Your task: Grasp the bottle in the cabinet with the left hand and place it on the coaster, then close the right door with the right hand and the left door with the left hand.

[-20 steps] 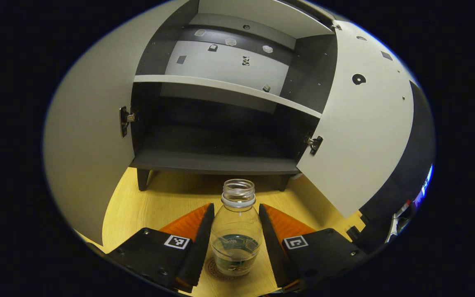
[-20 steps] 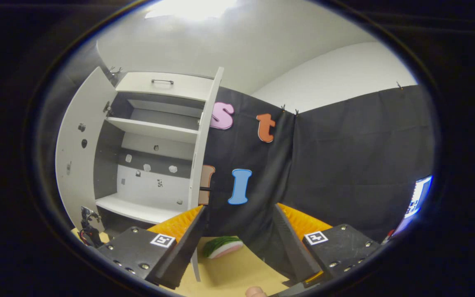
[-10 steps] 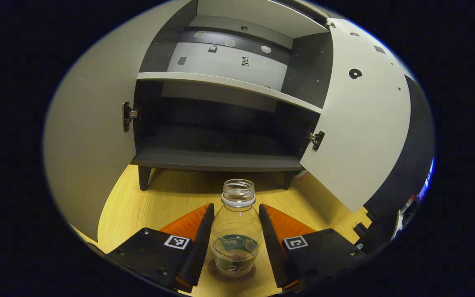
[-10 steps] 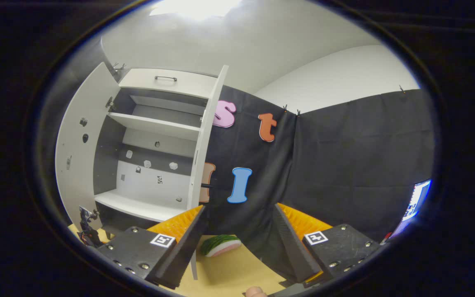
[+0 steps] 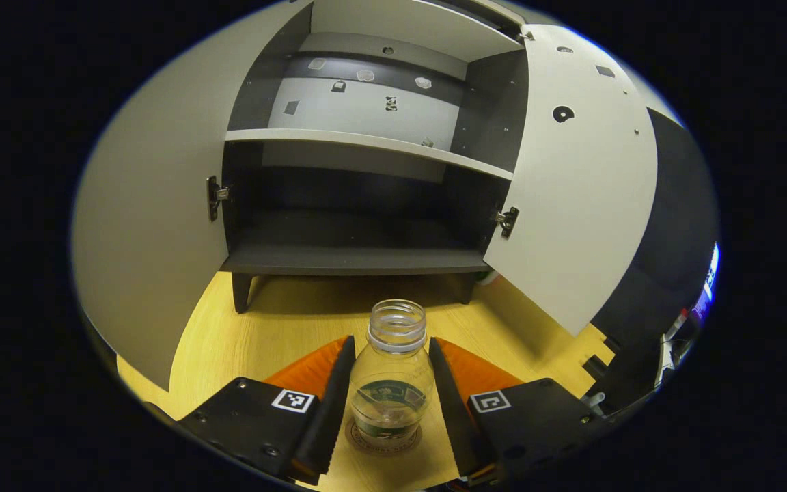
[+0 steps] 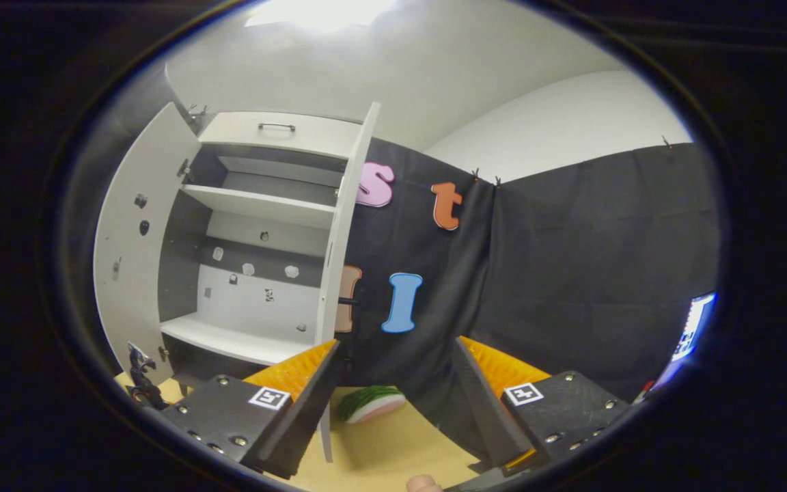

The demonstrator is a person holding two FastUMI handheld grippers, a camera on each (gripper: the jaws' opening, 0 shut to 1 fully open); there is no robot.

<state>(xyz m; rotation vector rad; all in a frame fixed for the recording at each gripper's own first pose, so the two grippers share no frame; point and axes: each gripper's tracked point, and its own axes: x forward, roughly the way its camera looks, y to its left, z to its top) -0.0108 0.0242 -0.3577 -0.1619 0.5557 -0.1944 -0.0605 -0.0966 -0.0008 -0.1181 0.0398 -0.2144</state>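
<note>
Bottle (image 5: 391, 383): uncapped, clear, seated upright on coaster (image 5: 383, 441), flanked by left gripper (image 5: 387, 400), whose jaws are spread just clear of it. Placement judged complete; withdrawal required. Right gripper (image 6: 393, 403): spread wide, empty; right door (image 5: 581, 184) to be closed next.

The bottle (image 5: 393, 383) is clear, glossy plastic with a ribbed neck and a printed paper-like label band. Under it the coaster (image 5: 383, 437) looks matt, like card or cork; which one cannot be told. The bench (image 5: 284, 335) has a smooth, pale wood-grain finish with a faint sheen. The cabinet (image 5: 359, 198) is smooth board, matt light panels on the doors and shelf, matt dark grey inside, with small shiny metal hinges (image 5: 505, 220). The booth's wall (image 6: 571, 260) is matt black cloth, softly creased. A slice-shaped toy (image 6: 369, 403) looks like smooth plastic or foam.
</note>
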